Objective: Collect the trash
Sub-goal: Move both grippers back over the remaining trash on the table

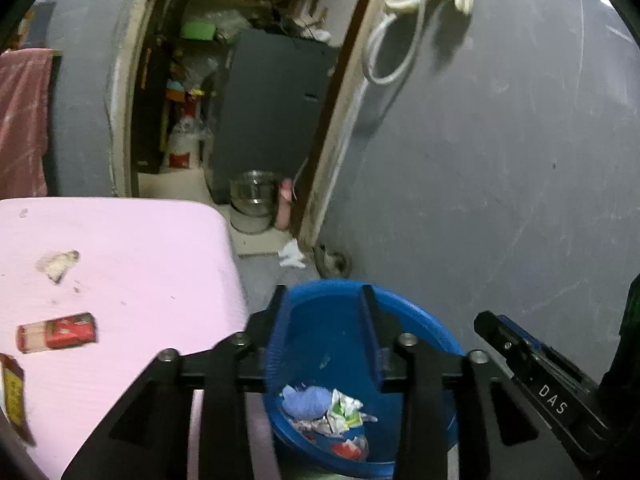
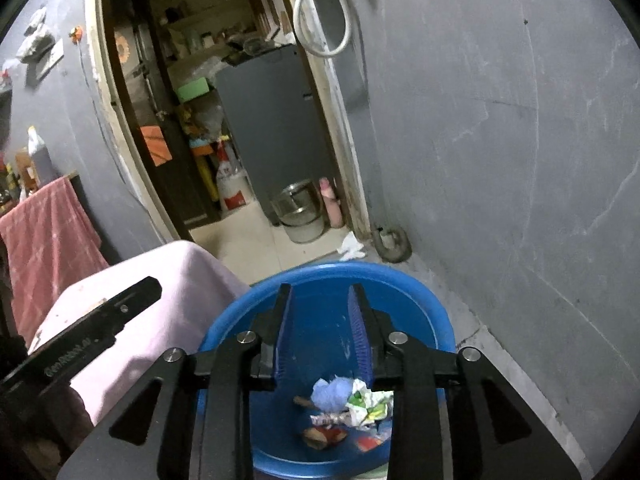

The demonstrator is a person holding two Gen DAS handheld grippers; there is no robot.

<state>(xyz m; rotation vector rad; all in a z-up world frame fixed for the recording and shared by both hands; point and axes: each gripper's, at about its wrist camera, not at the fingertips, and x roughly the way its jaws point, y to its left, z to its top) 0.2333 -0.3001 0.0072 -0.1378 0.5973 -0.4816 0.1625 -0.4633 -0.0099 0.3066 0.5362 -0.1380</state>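
Two hand-held grippers hover over one blue tub, and the tub serves as the landmark throughout.

Left wrist view: the left hand-held gripper points down and forward over the blue tub, its fingers parted with a clear gap and nothing between them; neither finger touches the tub. Inside the tub, below the gripper, lies the collected trash: a pale blue wad beside crumpled white-and-green wrappers, with red scraps nearer the camera. Left of the tub stands the pink worktop, which carries a red matchbox, a torn scrap of paper farther back, and a yellow packet at the frame edge. Right of the tub, a finger of the right hand-held gripper reaches in.

Right wrist view: the right hand-held gripper is likewise tilted down over the blue tub, jaws spread and empty. The trash rests on the tub's floor beneath it. Left of the tub, over the pink worktop, a finger of the left hand-held gripper shows
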